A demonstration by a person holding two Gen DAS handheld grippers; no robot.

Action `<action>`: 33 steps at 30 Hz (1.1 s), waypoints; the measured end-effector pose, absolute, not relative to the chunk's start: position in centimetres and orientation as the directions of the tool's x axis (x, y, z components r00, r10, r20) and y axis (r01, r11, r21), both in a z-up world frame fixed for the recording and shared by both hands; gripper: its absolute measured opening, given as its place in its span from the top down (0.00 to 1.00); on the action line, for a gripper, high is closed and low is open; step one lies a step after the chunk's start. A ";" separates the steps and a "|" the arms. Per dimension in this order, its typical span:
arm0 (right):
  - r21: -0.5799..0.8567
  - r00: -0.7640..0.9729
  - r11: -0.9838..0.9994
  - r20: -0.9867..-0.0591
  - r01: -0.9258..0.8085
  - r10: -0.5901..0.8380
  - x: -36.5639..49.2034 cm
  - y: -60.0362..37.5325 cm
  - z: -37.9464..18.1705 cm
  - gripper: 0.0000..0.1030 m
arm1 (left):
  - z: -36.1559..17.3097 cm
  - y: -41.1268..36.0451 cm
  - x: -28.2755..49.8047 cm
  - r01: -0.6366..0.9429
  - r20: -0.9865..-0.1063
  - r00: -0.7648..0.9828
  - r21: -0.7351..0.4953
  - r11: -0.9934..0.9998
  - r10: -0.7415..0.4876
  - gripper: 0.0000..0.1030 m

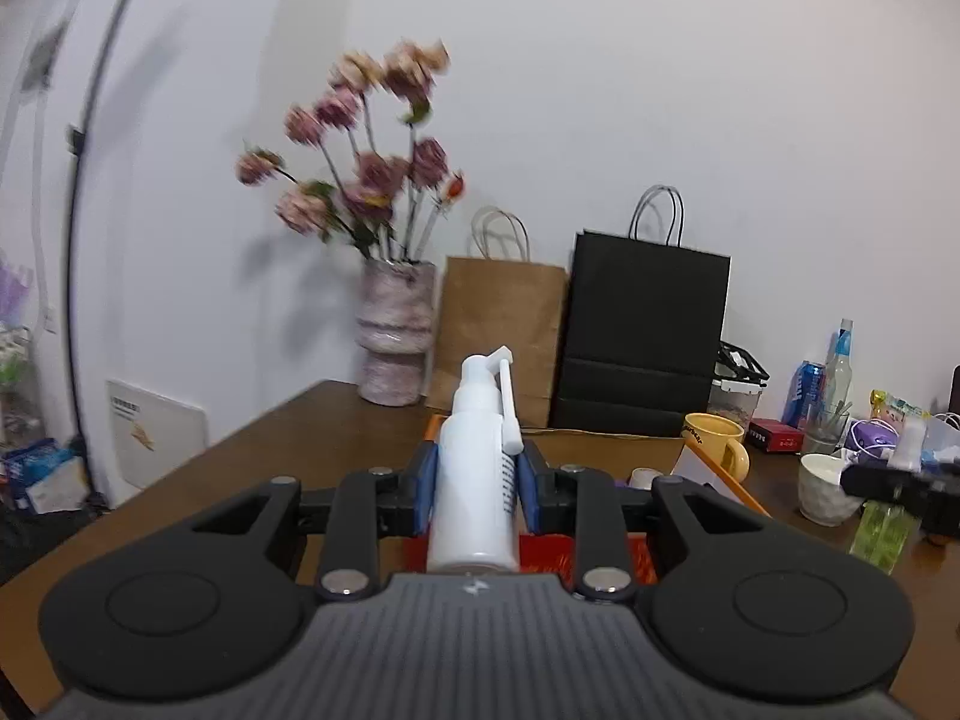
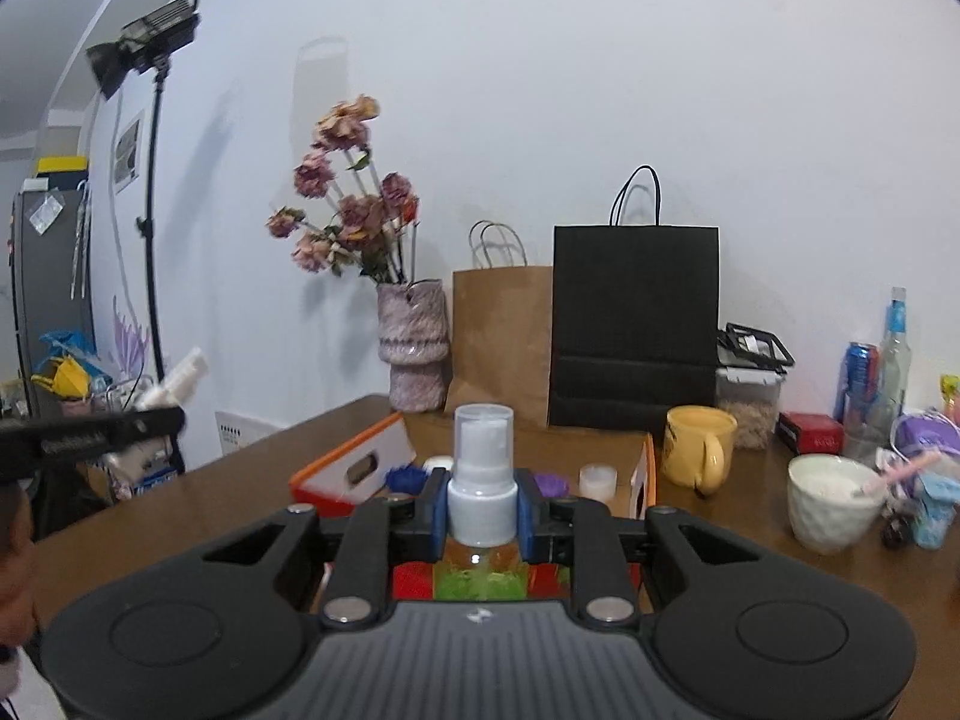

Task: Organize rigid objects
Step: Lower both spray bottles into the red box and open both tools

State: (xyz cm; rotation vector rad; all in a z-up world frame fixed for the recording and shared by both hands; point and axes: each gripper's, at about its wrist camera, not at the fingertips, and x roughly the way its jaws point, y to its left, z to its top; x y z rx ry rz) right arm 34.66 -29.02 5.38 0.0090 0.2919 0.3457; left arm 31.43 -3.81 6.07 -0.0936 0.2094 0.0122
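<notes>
1. White spray bottle (image 1: 474,480) with a long folded nozzle: clamped upright between the blue pads (image 1: 425,489) of the left tool (image 1: 474,489), above the orange-rimmed box (image 2: 354,465).
2. Small pump bottle (image 2: 482,501), clear cap, amber liquid, green label: grasped at its white collar by the right tool (image 2: 482,510), also upright, over the same box.
3. Both bottles are carried clear of the table (image 2: 750,564). Judgement: the upright hold keeps the nozzles free of the pads and lets each bottle be stood on its base inside the box.
4. Box interior, as seen past the tools: red lining, a blue object, a purple object and a small white jar (image 2: 597,480). Judgement: this box is the collection point for the rigid items.
5. Right of the box: yellow mug (image 2: 699,450), then a white bowl (image 2: 834,501). Behind the box: black paper bag (image 2: 635,324), brown paper bag (image 2: 501,336) and flower vase (image 2: 414,348).
6. Judgement: next, lower each bottle into free space in the box; risk is tipping on release, since both are tall and narrow.
</notes>
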 end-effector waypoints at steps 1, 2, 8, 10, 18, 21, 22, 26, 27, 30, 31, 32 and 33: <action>0.058 0.901 0.944 -0.285 -0.326 0.328 36.3 -29.1 5.7 0.80 | 6.1 -3.9 33.0 -0.015 -0.223 0.975 -0.092 0.996 -0.006 0.73; 0.055 0.901 0.946 -0.292 -0.320 0.322 37.8 -29.3 5.9 0.80 | 6.1 -4.0 34.9 -0.005 -0.242 0.970 -0.094 0.996 -0.018 0.73; 0.057 0.868 0.950 -0.392 -0.308 0.305 47.7 -29.9 5.7 0.80 | 5.1 -3.6 45.6 0.033 -0.395 0.916 -0.092 0.995 -0.067 0.73; 0.052 0.854 0.952 -0.429 -0.302 0.294 50.7 -29.7 5.4 0.80 | 4.6 -3.5 48.4 0.031 -0.436 0.897 -0.089 0.996 -0.067 0.73; 0.072 0.667 0.969 -0.713 -0.238 0.217 63.1 -28.3 -1.2 0.79 | -0.3 -4.4 56.2 0.076 -0.644 0.761 -0.035 0.997 -0.081 0.73; 0.016 0.666 0.985 -0.735 -0.174 0.129 65.1 -27.5 -2.7 0.76 | -2.0 -5.1 57.1 0.086 -0.684 0.727 0.006 0.996 -0.058 0.50; -0.015 0.670 0.983 -0.734 -0.181 0.112 65.4 -27.1 -3.2 0.76 | -2.3 -5.2 56.9 0.083 -0.671 0.740 0.025 0.996 -0.045 0.44; -0.096 0.649 0.972 -0.758 -0.215 0.069 65.9 -25.8 -4.6 0.63 | -2.4 -5.4 56.9 0.105 -0.667 0.744 0.057 0.993 -0.041 0.35; -0.109 0.650 0.970 -0.757 -0.216 0.060 65.8 -25.6 -4.4 0.63 | -2.2 -5.3 56.8 0.103 -0.668 0.743 0.052 0.993 -0.042 0.33; -0.097 0.673 0.970 -0.735 -0.223 0.081 64.8 -25.8 -3.0 0.62 | -1.0 -5.4 56.4 0.105 -0.659 0.751 0.055 0.993 -0.042 0.30; -0.089 0.681 0.970 -0.726 -0.225 0.092 64.4 -26.0 -2.2 0.62 | -0.6 -5.4 56.1 0.105 -0.654 0.756 0.059 0.993 -0.041 0.30; -0.085 0.688 0.970 -0.719 -0.228 0.098 63.9 -26.2 -1.5 0.60 | -0.1 -5.4 55.8 0.106 -0.649 0.760 0.062 0.992 -0.041 0.28; -0.086 0.694 0.970 -0.713 -0.229 0.100 63.2 -26.3 -0.8 0.57 | 0.4 -5.4 55.4 0.107 -0.643 0.765 0.066 0.992 -0.040 0.28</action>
